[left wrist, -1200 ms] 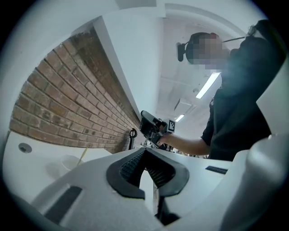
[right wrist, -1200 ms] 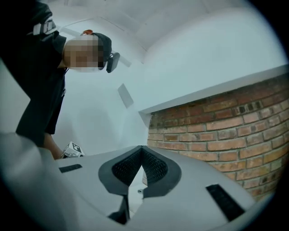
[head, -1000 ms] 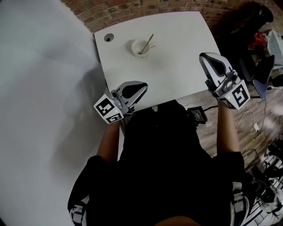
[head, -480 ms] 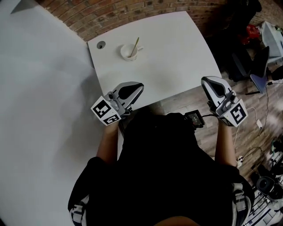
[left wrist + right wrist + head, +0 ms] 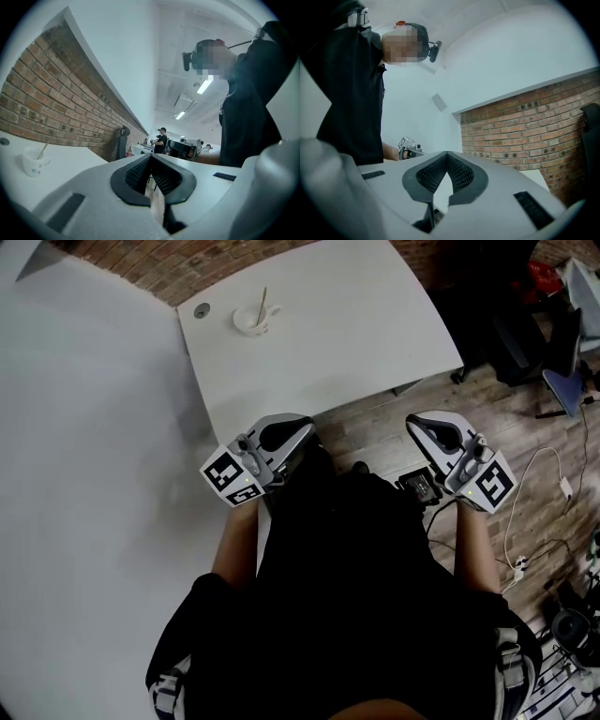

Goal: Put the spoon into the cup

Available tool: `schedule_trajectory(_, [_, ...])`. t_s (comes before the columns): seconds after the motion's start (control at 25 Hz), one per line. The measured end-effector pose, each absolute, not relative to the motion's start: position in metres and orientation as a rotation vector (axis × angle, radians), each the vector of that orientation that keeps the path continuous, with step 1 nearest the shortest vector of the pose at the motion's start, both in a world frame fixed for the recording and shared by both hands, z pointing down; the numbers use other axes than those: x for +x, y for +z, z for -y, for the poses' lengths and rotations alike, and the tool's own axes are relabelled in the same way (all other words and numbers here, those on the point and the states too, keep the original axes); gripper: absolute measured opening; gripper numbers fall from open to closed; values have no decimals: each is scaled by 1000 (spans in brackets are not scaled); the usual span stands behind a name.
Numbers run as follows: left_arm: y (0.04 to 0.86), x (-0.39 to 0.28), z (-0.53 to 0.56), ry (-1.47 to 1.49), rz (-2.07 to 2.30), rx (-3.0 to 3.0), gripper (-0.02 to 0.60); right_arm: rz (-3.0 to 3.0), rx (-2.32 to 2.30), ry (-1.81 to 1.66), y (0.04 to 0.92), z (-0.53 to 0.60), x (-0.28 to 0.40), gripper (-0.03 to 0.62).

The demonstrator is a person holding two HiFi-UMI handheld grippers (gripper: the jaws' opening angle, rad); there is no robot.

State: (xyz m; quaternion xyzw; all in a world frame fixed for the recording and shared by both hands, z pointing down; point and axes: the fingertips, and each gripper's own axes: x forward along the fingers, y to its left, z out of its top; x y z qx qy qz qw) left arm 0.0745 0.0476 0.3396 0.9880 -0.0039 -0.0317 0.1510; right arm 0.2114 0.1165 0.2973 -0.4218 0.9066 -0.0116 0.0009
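A white cup (image 5: 249, 322) stands near the far left corner of the white table (image 5: 337, 334), and a wooden-coloured spoon (image 5: 262, 302) leans inside it. In the left gripper view the cup (image 5: 33, 162) and the spoon (image 5: 42, 150) show low at the left, far from the jaws. My left gripper (image 5: 304, 425) hangs at the table's near edge, shut and empty. My right gripper (image 5: 415, 422) is off the table, over the wooden floor, also shut with nothing in it. Both sets of jaws meet at their tips in the left gripper view (image 5: 150, 157) and the right gripper view (image 5: 447, 154).
A round grommet hole (image 5: 202, 310) lies left of the cup. A white panel (image 5: 84, 474) fills the left side. On the wooden floor (image 5: 375, 432) lie a black device (image 5: 417, 486) and cables (image 5: 534, 493). A dark chair (image 5: 525, 343) stands at the right. A brick wall (image 5: 534, 126) runs behind the table.
Both grippers have drawn back from the table toward the person. The right one has left the table's right edge and sunk over the floor. The cup now sits farther off.
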Motion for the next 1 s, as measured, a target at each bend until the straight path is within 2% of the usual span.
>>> schedule_trajectory(0.32, [361,72,-125,29,106,2805,15,-2848,-1147,-99,321,-172,200,6])
schedule_trajectory(0.76, [355,49,-194,3,64,2789,15,-2867,-964,-153,325,-221,127,5])
schedule_trajectory(1.0, [347,14,-235,-57,-10,2821,15,-2883,-956,-189,317,-257,70,5])
